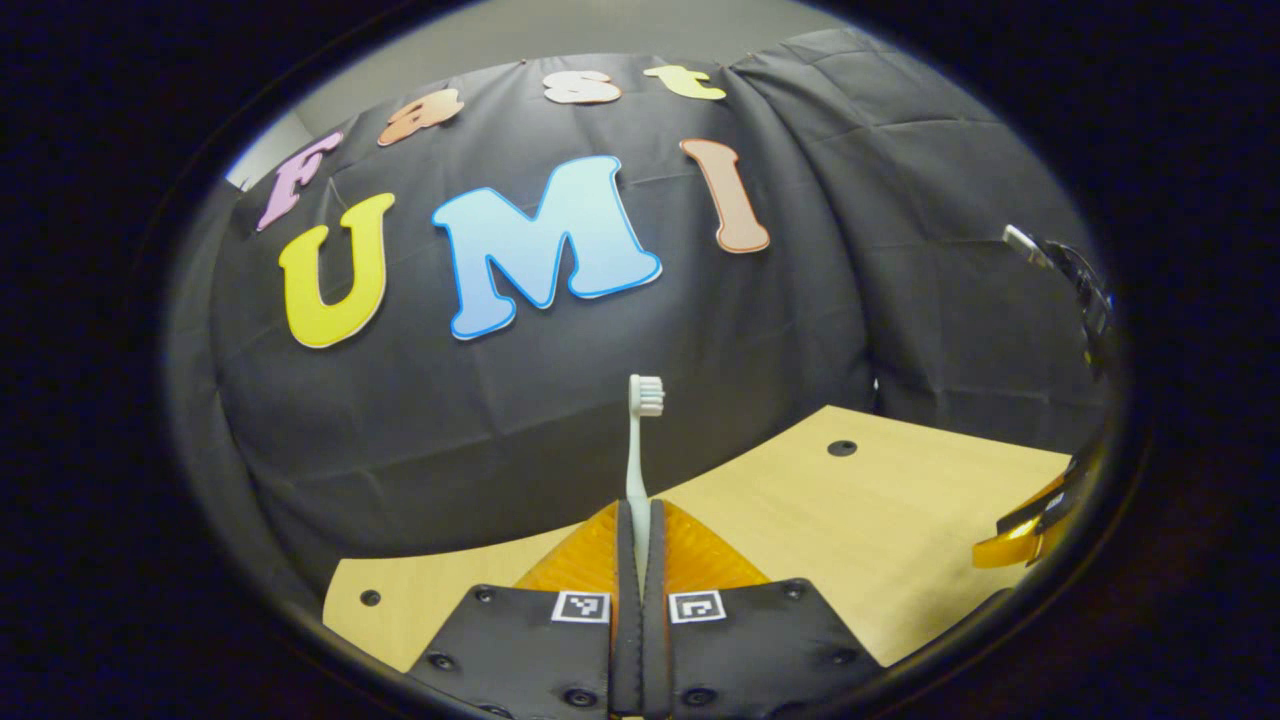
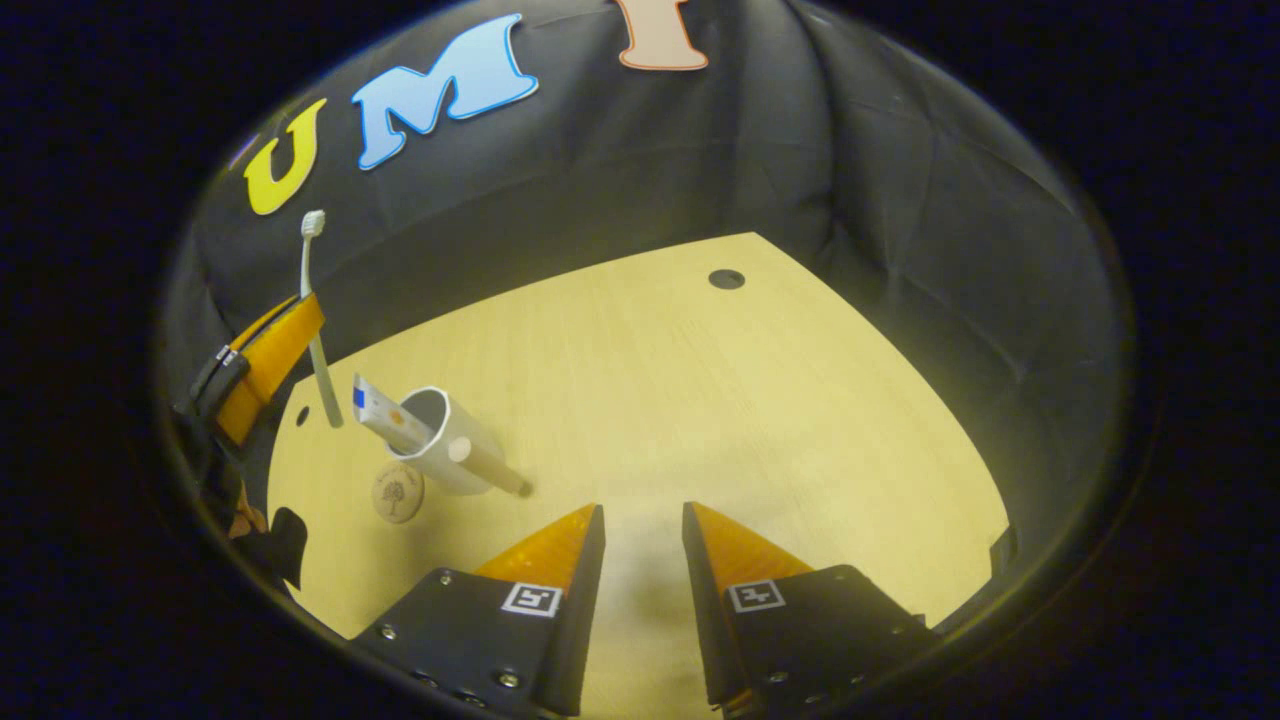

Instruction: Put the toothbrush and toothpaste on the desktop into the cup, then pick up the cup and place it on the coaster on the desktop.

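In the left gripper view, the left gripper (image 1: 640,520) is closed on the toothbrush (image 1: 640,440): both fingers press on the lower part of the handle, and the brush stands upright above them, its white bristle head at the top against the black cloth wall (image 1: 500,420). Under it lies the light wooden desktop (image 1: 860,520), and the other gripper shows at the right edge of this view. In the right gripper view, the right gripper (image 2: 640,520) is open and holds nothing; its two fingers stand apart above a bare part of the desktop (image 2: 700,400). Farther to the left stands the white cup (image 2: 450,445) on the desktop, and the toothpaste (image 2: 385,412) is already in it, leaning out over the rim toward the left. The round coaster (image 2: 398,492) lies just beside the cup, in front of it on its left side. The left gripper (image 2: 262,362) with the toothbrush (image 2: 315,320) is above the left edge of the desktop, near the cup but apart from it.
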### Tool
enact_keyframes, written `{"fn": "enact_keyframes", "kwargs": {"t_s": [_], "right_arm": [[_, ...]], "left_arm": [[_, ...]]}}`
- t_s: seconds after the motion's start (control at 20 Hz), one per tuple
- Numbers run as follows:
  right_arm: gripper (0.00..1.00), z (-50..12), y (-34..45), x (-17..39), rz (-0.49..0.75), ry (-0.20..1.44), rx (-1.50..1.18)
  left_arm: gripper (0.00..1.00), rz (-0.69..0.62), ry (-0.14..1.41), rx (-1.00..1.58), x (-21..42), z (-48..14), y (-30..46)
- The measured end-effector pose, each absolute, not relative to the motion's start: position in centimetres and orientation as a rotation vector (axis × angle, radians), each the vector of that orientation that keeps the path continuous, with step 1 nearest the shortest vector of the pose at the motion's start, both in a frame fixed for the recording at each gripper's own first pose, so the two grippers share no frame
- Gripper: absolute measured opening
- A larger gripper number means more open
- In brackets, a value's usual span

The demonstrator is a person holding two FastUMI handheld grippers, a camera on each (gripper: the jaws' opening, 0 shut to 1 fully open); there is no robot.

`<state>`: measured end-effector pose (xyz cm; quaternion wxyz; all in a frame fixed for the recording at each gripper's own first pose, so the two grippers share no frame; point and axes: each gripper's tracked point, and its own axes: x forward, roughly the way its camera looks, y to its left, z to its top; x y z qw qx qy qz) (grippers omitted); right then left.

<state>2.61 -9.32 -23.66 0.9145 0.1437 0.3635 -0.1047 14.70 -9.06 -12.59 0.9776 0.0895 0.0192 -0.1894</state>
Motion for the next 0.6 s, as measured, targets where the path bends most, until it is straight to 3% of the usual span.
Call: {"fn": "enact_keyframes", "kwargs": {"t_s": [0.2,0.6], "right_arm": [[0.46,-24.4,-9.7,2.4,-0.235,0.775,0.288],[0.46,-25.7,-8.9,2.5,-0.230,0.825,0.264]], "left_arm": [[0.06,-0.396,-0.011,0.118,16.2,-12.6,-9.8],[0.07,-0.387,0.087,0.035,17.4,-16.8,-10.4]]}}
